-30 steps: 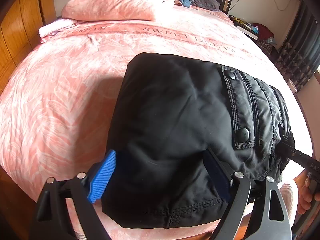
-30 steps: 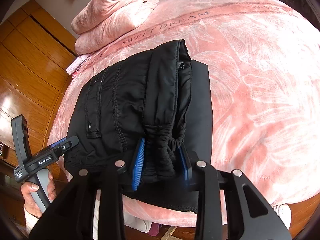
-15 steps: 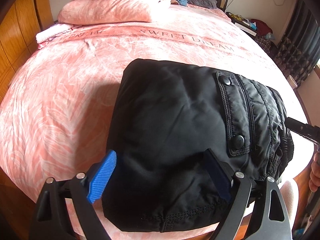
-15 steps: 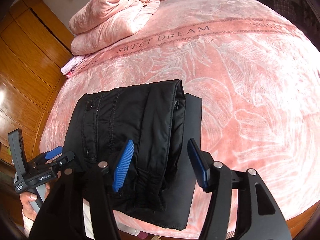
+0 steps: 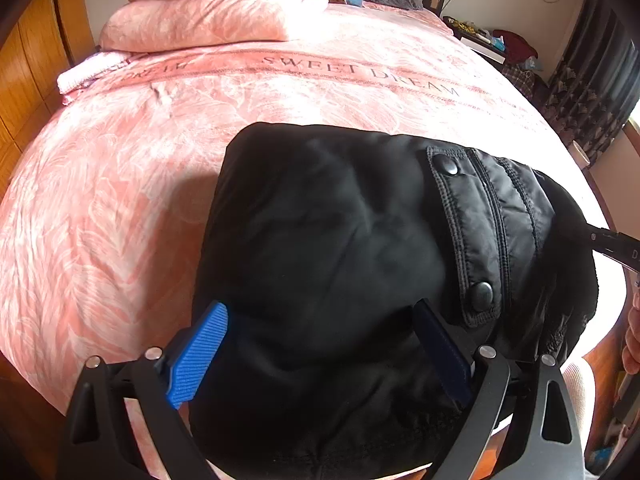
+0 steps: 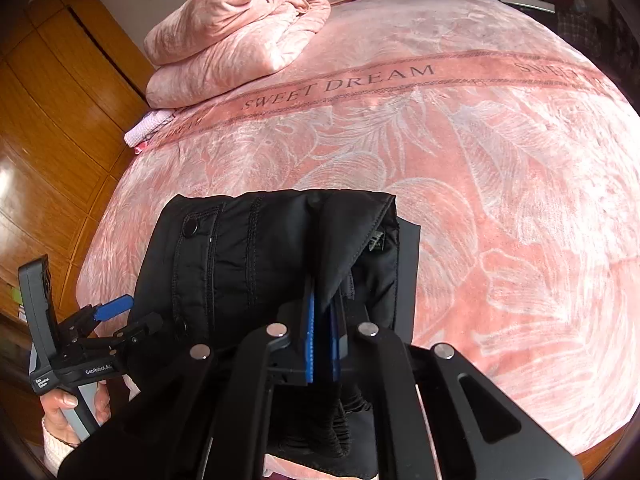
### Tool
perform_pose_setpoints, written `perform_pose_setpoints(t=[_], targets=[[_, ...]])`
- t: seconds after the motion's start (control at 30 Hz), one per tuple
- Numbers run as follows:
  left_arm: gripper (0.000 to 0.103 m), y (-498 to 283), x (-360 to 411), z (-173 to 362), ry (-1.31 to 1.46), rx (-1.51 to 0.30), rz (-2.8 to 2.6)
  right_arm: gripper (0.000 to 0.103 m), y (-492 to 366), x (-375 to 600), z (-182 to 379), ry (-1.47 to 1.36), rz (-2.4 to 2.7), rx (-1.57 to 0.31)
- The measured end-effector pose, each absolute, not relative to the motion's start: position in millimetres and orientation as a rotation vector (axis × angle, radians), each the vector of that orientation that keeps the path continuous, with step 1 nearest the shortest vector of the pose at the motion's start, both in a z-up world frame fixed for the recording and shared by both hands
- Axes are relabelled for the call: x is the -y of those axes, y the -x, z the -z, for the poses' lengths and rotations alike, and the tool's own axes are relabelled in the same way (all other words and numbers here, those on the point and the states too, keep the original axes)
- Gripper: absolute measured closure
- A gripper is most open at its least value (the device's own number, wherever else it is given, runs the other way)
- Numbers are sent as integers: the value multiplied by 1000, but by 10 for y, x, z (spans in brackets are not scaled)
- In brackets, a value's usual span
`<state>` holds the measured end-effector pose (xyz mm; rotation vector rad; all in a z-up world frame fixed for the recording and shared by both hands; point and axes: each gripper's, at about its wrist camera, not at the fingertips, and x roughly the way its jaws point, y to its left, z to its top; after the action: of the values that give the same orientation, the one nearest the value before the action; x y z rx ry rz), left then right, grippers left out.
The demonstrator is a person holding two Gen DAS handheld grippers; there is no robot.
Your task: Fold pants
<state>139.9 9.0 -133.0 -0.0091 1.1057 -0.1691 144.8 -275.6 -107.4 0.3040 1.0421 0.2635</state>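
The black pants [image 5: 340, 248] lie folded at the near edge of the pink bed [image 6: 500, 184]. The right tool [image 6: 323, 344] is clamped on a fold of their right side; the left tool [image 5: 320, 356] sits spread wide around their near-left corner.

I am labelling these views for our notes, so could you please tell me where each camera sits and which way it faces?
Left wrist: on the left gripper, facing up the pink bedspread over folded black padded pants; open blue-padded fingers.
Right wrist: on the right gripper, shut on the pants' edge; shows the left hand.
Shared: pants, bedspread, folded pink blanket.
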Motion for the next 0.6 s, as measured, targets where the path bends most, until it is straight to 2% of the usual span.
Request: perform_pose_setpoints(t=[0.13, 0.17, 0.23, 0.3, 0.37, 0.6], targets=[[9, -1399, -87, 1375, -3, -1111, 165, 95, -1473, 2723, 1251, -283, -247, -1085], [9, -1392, -83, 1384, -11, -1111, 162, 87, -1462, 2707, 1264, -269, -243, -1087], [9, -1376, -94, 1383, -12, -1113, 161, 80, -1414, 2718, 1251, -275, -245, -1081], [9, -1333, -98, 1367, -5, -1117, 158, 78, -1344, 2731, 1208, -263, -242, -1073], [9, -1269, -95, 1357, -8, -1122, 157, 69, -1254, 2729, 1179, -240, -218, -1077], [9, -1014, -49, 1388, -59, -1125, 156, 61, -861, 2623, 1206, -167, -185, -1109]])
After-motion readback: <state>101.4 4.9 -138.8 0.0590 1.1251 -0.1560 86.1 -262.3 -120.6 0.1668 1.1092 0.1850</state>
